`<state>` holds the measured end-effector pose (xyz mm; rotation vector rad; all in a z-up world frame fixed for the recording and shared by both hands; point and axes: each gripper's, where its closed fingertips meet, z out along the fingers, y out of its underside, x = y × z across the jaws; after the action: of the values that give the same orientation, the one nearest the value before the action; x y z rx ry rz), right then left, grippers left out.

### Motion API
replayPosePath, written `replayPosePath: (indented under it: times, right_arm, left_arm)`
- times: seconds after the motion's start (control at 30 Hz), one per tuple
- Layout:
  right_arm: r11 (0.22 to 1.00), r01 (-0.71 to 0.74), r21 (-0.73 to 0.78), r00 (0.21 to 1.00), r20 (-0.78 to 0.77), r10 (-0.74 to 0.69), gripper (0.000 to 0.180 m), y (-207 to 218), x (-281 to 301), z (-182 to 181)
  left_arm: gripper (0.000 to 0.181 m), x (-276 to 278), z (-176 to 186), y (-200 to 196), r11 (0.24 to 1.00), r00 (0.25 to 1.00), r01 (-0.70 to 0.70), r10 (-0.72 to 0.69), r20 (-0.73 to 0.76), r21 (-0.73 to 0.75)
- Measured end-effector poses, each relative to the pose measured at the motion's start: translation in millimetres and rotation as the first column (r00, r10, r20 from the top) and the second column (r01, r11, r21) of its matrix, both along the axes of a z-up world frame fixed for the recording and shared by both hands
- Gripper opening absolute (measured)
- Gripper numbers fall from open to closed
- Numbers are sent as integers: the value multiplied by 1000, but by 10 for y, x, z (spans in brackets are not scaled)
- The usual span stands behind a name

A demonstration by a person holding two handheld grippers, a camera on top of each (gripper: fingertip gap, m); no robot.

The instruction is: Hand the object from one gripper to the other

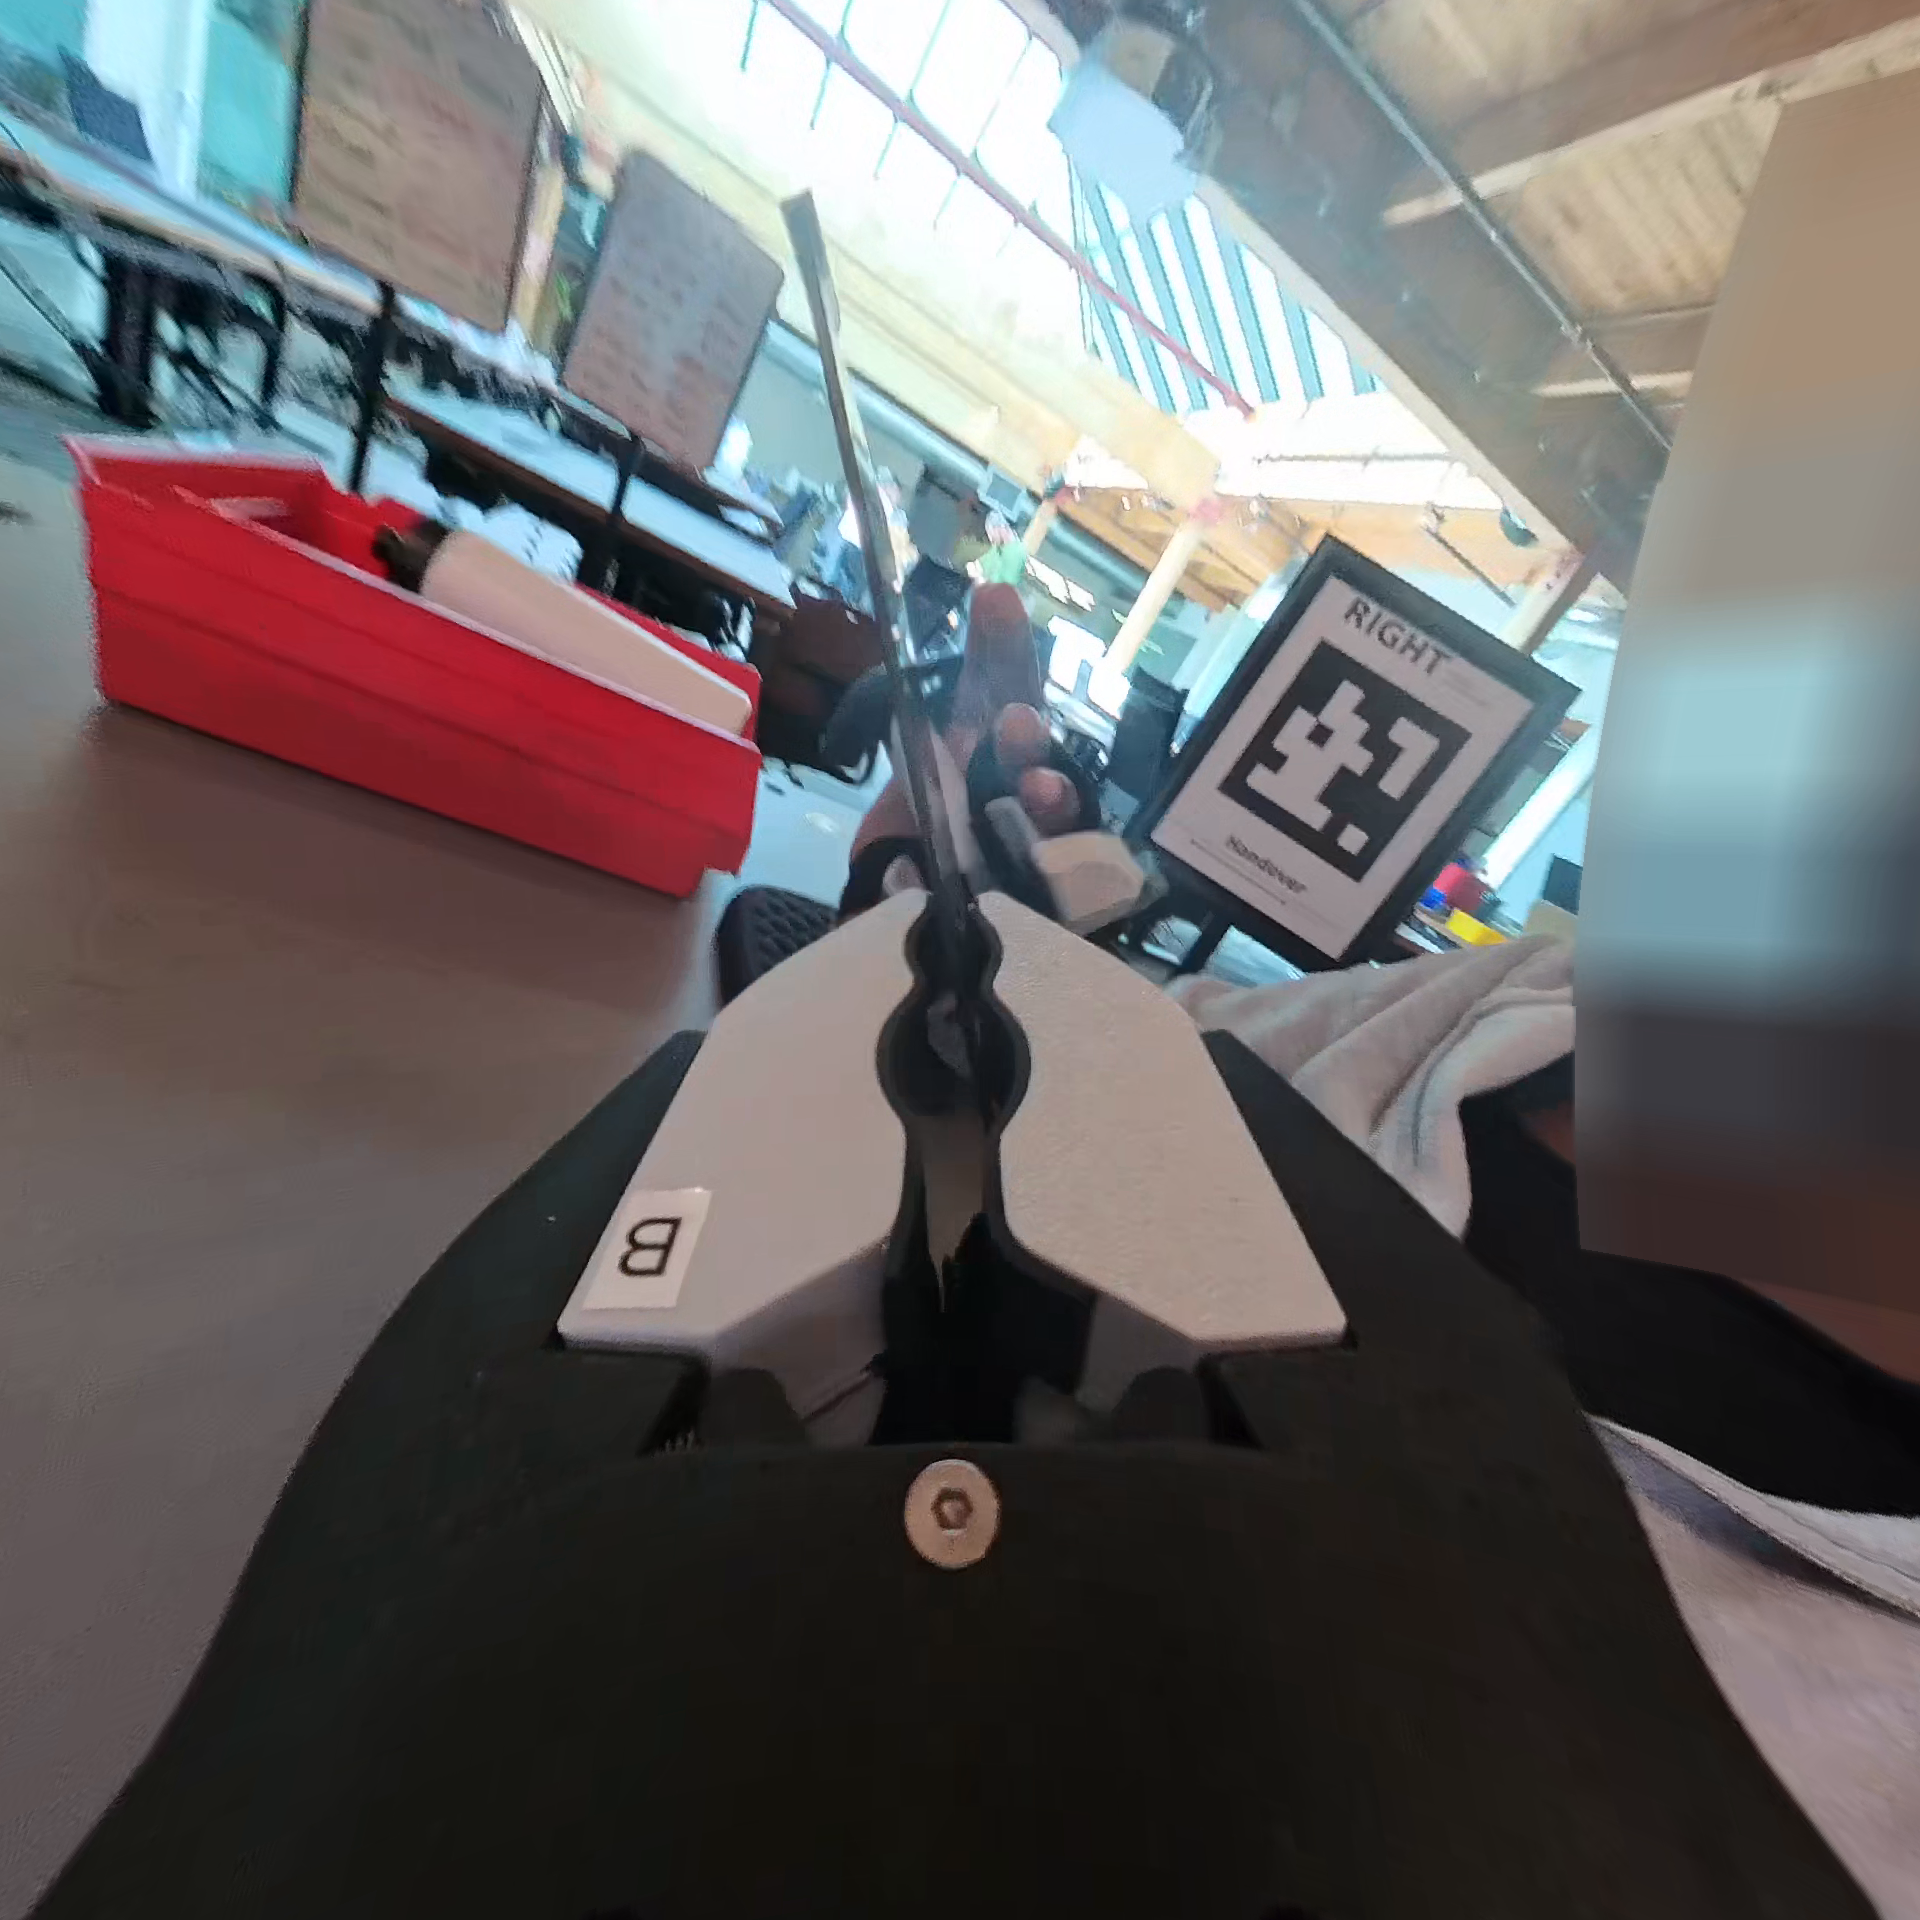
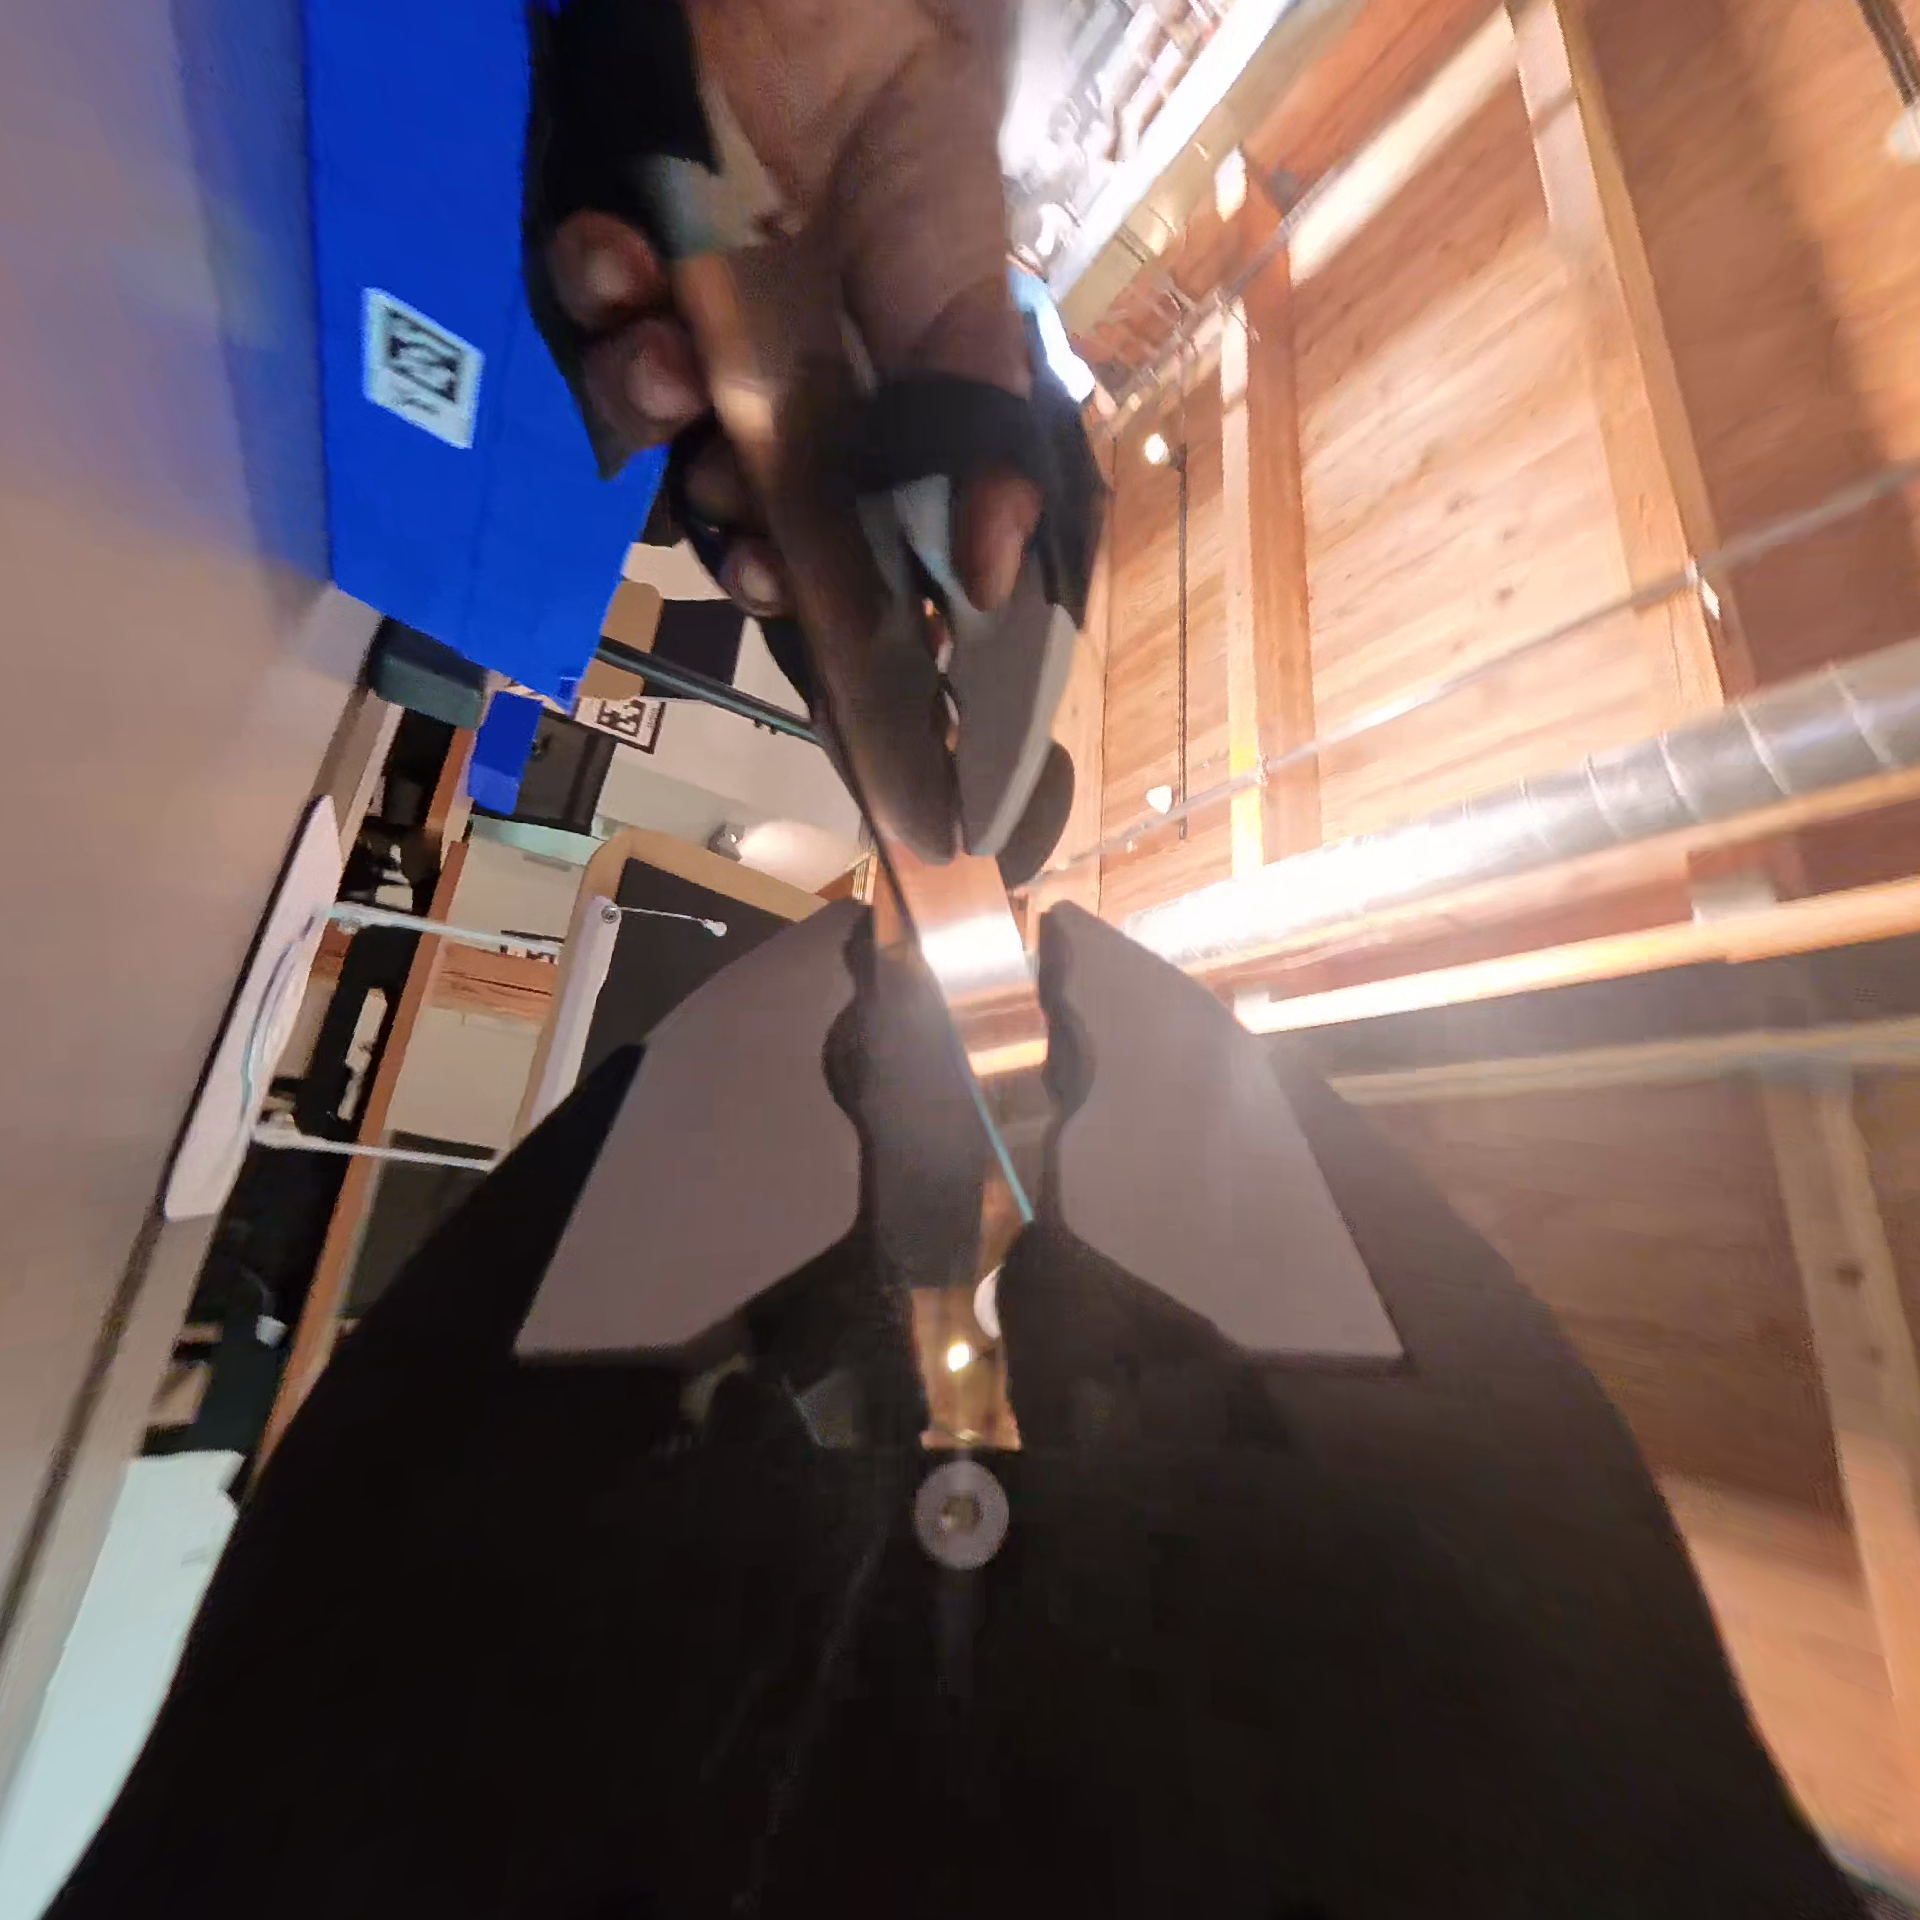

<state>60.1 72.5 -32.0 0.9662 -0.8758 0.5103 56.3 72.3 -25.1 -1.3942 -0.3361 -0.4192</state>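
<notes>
My left gripper (image 1: 951,914) is shut on a thin flat shiny object (image 1: 831,364), seen edge-on and sticking up and forward out of the jaws. In the right wrist view the same object (image 2: 961,961) reaches down between the fingers of my right gripper (image 2: 956,914), which stand apart on either side of it. The left gripper (image 2: 961,842), held by a gloved hand (image 2: 883,208), points toward the right one, tip to tip. In the left wrist view, a grey part of the right gripper (image 1: 1086,873) and a hand (image 1: 1013,727) show just behind the object.
A red bin (image 1: 416,717) holding a white bottle (image 1: 561,613) sits on the dark tabletop (image 1: 260,987) at the left. A framed marker sign (image 1: 1351,758) stands at the right, with a grey cloth (image 1: 1403,1029) in front. A blue bin (image 2: 436,312) shows in the right wrist view.
</notes>
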Motion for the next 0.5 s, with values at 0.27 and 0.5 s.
replayPosePath:
  times: [0.27,0.5]
  right_arm:
    - [717,-235,-656,457,577,678,51,369,-34,618]
    - [554,67,-830,-681,368,633,65,151,-113,452]
  left_arm:
    - [1,-161,472,-342,918,905,-257,338,-259,301]
    - [4,-85,400,-173,937,911,-207,289,-292,281]
